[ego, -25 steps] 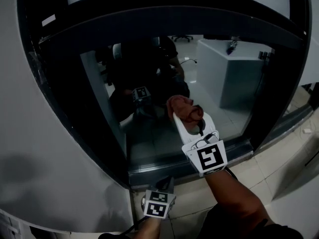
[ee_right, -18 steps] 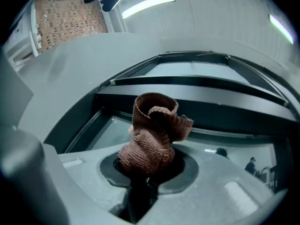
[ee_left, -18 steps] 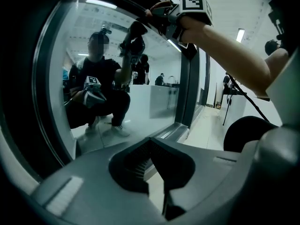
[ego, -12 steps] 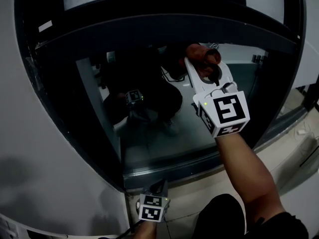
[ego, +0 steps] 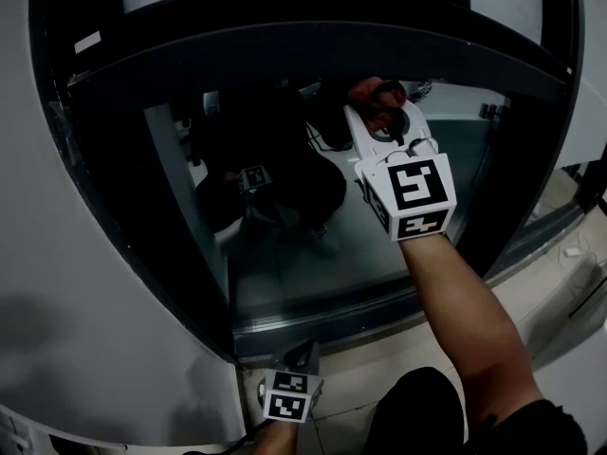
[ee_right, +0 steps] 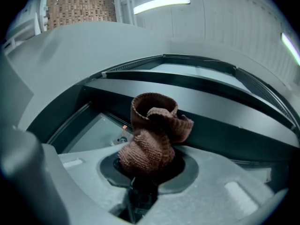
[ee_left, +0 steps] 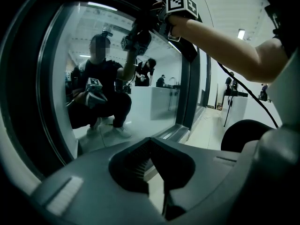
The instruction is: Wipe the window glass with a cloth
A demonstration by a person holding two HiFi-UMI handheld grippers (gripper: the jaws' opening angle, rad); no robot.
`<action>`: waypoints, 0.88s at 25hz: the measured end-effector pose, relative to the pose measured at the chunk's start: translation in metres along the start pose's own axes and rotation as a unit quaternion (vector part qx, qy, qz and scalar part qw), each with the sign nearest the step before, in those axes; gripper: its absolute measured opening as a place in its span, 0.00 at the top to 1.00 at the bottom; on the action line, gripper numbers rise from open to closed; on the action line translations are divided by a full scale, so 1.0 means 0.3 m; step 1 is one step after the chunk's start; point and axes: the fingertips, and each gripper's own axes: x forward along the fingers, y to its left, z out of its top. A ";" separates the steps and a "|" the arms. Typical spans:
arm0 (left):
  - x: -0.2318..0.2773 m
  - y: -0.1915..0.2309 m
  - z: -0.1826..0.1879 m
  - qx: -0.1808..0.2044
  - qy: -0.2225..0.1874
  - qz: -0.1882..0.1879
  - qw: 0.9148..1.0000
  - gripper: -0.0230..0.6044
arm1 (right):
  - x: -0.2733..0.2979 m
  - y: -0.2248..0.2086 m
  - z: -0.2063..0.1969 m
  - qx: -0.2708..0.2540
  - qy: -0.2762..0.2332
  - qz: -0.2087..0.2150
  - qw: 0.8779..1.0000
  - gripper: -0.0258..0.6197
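A brown knitted cloth (ee_right: 152, 139) is clamped in the jaws of the right gripper (ego: 383, 112), raised at the top edge of the window glass (ego: 285, 245), just under the dark frame (ee_right: 220, 125). The left gripper (ee_left: 157, 172) is held well below, with its jaws closed on nothing.
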 end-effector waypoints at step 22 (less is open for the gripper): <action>-0.001 -0.015 0.016 0.007 -0.006 -0.002 1.000 0.94 | -0.078 0.087 -0.153 0.008 0.022 0.001 1.000 0.84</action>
